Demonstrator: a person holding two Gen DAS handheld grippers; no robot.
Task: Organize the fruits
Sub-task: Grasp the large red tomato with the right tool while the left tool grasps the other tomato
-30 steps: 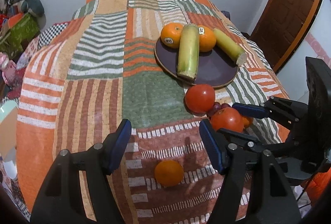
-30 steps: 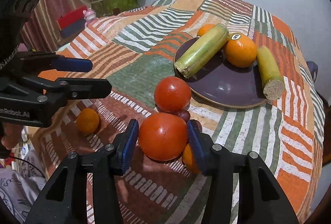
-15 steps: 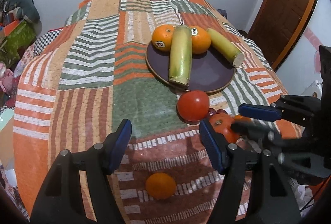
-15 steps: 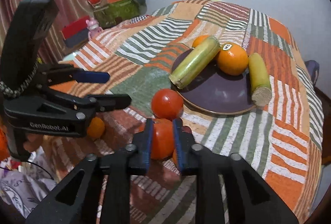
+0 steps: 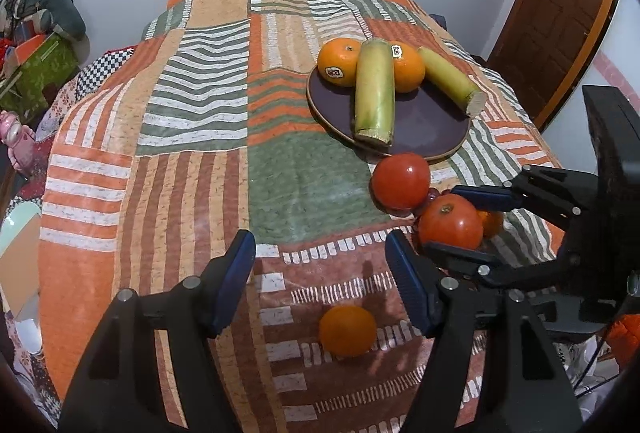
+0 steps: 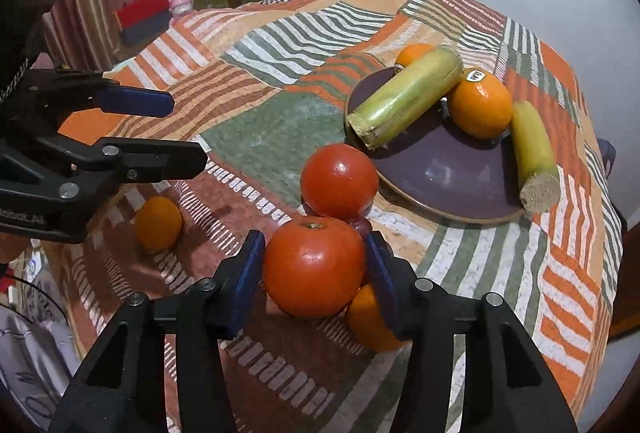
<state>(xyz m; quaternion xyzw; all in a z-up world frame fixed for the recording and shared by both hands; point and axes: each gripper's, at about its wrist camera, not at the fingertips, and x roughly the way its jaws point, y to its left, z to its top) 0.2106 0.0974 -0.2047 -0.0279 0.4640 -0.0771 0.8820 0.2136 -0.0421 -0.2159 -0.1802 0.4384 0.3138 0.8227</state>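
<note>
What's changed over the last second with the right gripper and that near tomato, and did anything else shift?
The right gripper closed in around the near tomato, and its jaws have just been opening again; the tomato sits between the pads, both pads against its sides. The left gripper stayed open over the cloth. The plate, far tomato and small orange kept their places.

We see the small orange (image 6: 370, 317) half hidden behind the near tomato (image 6: 314, 267) and a blue pad (image 6: 380, 281).
</note>
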